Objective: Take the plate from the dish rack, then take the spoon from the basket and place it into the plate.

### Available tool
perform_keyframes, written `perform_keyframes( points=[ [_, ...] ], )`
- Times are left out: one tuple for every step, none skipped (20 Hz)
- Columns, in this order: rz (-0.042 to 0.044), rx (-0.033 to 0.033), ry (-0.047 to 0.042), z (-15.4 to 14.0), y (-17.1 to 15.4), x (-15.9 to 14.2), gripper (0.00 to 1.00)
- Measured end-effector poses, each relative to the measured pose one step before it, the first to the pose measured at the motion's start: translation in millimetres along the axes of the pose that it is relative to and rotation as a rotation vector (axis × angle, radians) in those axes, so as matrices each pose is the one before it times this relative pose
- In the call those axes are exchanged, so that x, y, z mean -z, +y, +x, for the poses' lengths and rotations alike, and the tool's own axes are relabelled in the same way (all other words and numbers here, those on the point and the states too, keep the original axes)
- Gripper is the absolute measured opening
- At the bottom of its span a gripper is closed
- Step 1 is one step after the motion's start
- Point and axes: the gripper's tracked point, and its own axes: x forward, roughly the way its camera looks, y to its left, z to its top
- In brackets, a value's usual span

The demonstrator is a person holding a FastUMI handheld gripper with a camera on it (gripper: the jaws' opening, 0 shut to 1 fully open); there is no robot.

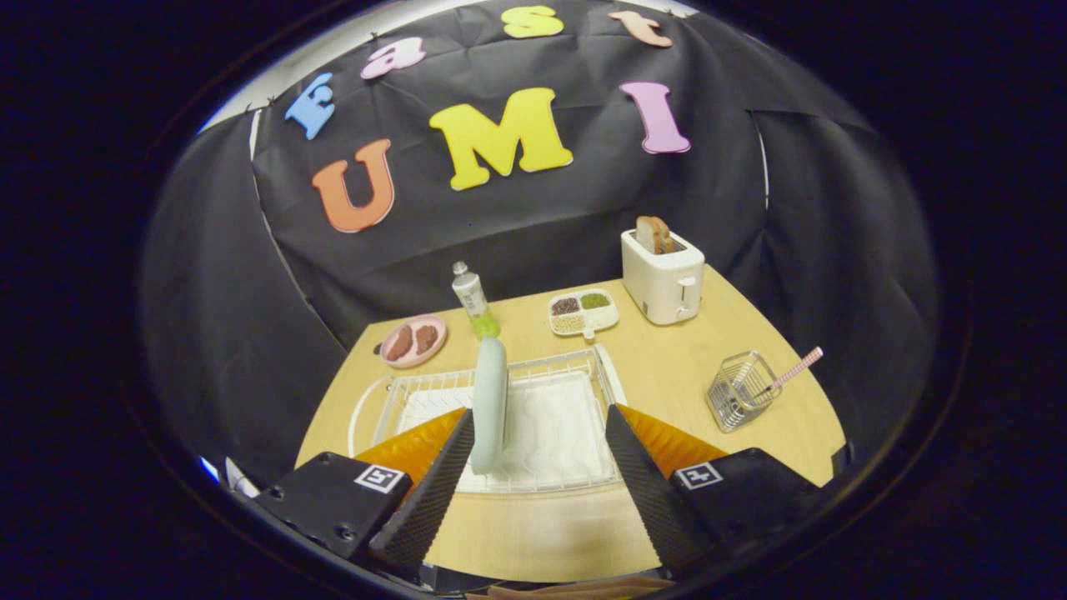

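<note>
Your gripper [538,425] hangs over a pale wooden table [550,533] walled in black cloth, jaws spread wide. One pale plate [489,400] stands on edge in the white dish rack [533,417], just inside your left finger. At right, one wire basket [740,390] holds one spoon [796,367]. Beyond: one pink dish [413,341], one bottle [472,298], one divided tray [583,312], one toaster [663,275].

Above table [667,367]; facing booth wall

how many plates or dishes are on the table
3. A pale plate stands on edge in the dish rack, between the open tongs; a pink plate lies beyond the rack; a divided tray sits beside the toaster.
</note>
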Motion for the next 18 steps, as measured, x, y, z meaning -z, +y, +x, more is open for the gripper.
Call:
perform_keyframes(
  points=[
    [-0.00963, -0.06244, 0.02105, 5.0, 15.69, -5.81, 1.0],
    [-0.00396, -0.05791, 0.02425, 6.27, 15.59, -6.43, 1.0],
    [-0.00697, 0.00044, 0.02643, 6.08, 4.42, -5.66, 1.0],
    [-0.02082, 0.04741, 0.02539, 5.71, -4.69, -5.16, 1.0],
    [-0.02485, 0.02702, 0.02626, 4.85, -0.92, -5.19, 1.0],
    [-0.01605, -0.00053, 0.02945, 4.27, 6.67, -1.77, 1.0],
    [-0.01097, 0.01037, 0.03029, 7.35, 5.55, -4.01, 1.0],
    [-0.01184, 0.01361, 0.02322, 4.6, 3.2, -4.48, 1.0],
    [-0.01127, 0.01657, 0.02232, 7.73, 2.37, -6.91, 1.0],
    [-0.01369, 0.01795, 0.03069, 5.86, 1.75, -2.87, 1.0],
    [-0.01449, 0.0126, 0.04106, 7.21, 3.07, -2.78, 1.0],
    [-0.00103, 0.0116, 0.03636, 12.53, 3.51, -3.81, 1.0],
    [-0.00131, 0.02052, 0.05259, 10.11, 0.17, -1.83, 1.0],
    [0.00678, 0.03011, 0.03986, 7.91, -3.6, -0.84, 1.0],
    [0.01509, 0.03254, 0.01628, 4.2, -2.86, -4.28, 1.0],
    [0.00871, 0.03841, 0.02749, 0.13, -3.55, 0.45, 1.0],
    [0.00662, 0.02677, 0.01565, -1.16, -2.46, 2.49, 0.97],
    [0.0205, 0.02429, -0.00634, -1.63, -4.11, -2.06, 0.92]
  ],
)
